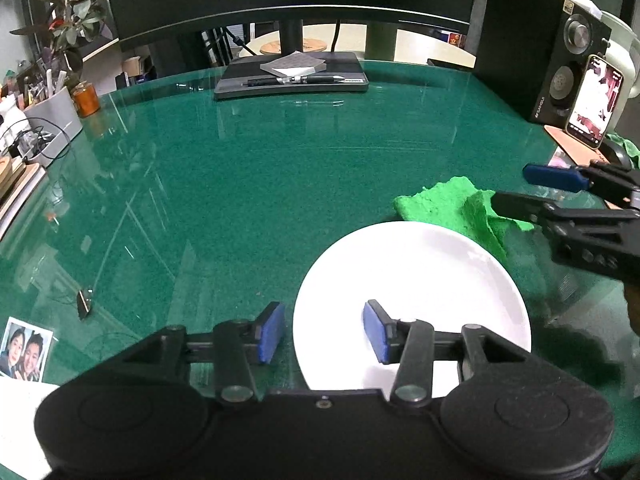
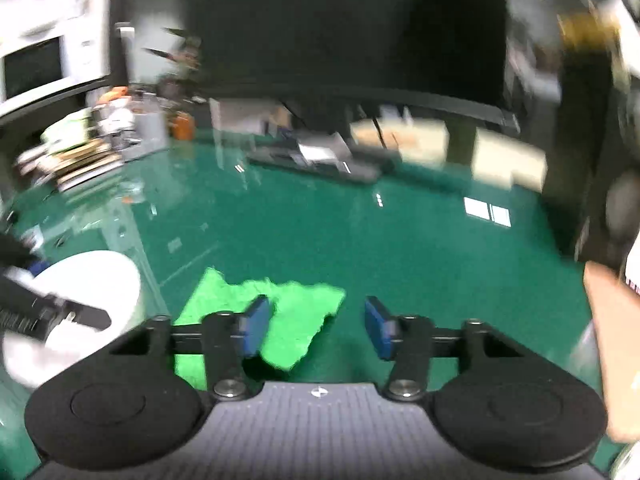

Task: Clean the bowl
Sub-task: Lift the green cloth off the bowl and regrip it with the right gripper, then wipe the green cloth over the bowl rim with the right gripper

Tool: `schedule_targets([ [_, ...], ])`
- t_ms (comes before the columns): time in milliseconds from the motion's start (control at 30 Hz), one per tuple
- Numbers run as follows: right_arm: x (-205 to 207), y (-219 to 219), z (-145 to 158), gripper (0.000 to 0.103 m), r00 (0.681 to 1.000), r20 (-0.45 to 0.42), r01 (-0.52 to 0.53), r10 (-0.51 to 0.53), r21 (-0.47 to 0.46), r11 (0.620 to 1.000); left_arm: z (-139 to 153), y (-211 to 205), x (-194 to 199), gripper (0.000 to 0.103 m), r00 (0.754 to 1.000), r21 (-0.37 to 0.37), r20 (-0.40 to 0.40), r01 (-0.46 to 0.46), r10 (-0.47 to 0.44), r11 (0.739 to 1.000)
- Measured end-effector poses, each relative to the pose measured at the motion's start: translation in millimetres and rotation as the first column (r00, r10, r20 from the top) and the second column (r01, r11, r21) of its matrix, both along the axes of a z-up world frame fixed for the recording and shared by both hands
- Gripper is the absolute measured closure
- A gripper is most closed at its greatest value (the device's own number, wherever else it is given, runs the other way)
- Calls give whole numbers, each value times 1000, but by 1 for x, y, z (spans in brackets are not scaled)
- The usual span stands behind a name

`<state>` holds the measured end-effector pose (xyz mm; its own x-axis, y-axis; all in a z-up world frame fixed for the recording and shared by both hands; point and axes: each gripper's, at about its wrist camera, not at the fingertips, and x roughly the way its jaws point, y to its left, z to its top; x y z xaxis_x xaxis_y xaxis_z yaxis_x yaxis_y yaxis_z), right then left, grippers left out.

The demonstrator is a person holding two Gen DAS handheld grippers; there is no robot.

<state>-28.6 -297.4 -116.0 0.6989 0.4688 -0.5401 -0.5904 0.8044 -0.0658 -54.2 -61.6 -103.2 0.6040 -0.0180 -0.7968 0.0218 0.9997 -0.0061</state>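
Note:
A shallow white bowl (image 1: 412,280) sits on the green glass tabletop (image 1: 260,184). My left gripper (image 1: 324,332) is open astride the bowl's near-left rim, one blue pad outside and one over the inside, neither pressing. A crumpled green cloth (image 1: 440,200) lies on the table just behind the bowl. My right gripper (image 1: 532,190) comes in from the right, open beside the cloth. The blurred right wrist view shows the right gripper (image 2: 316,328) open and empty, its left finger over the cloth (image 2: 296,312), with the bowl (image 2: 92,280) at left.
A monitor stand base (image 1: 292,76) with a notepad and pens is at the back. A black speaker (image 1: 532,52) and a lit phone (image 1: 596,100) stand back right. A photo (image 1: 24,352), an orange tin (image 1: 86,98) and desk clutter line the left edge.

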Motion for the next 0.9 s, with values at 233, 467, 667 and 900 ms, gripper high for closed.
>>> schedule_targets([
  [233, -3, 24, -6, 53, 981, -51, -193, 189, -77, 978, 0, 0, -1, 57, 1000, 8, -3, 2, -2, 1000],
  [467, 2, 30, -9, 96, 980, -100, -181, 175, -57, 982, 0, 0, -1, 54, 1000, 18, -5, -4, 4, 1000],
  [667, 13, 19, 12, 100, 981, -193, 43, -21, 110, 993, -1, -3, -3, 54, 1000, 39, 1, -4, 4, 999],
  [900, -10, 75, 40, 99, 966, -144, -194, 216, 153, 969, 0, -9, -5, 53, 1000, 81, 10, 12, -13, 997],
])
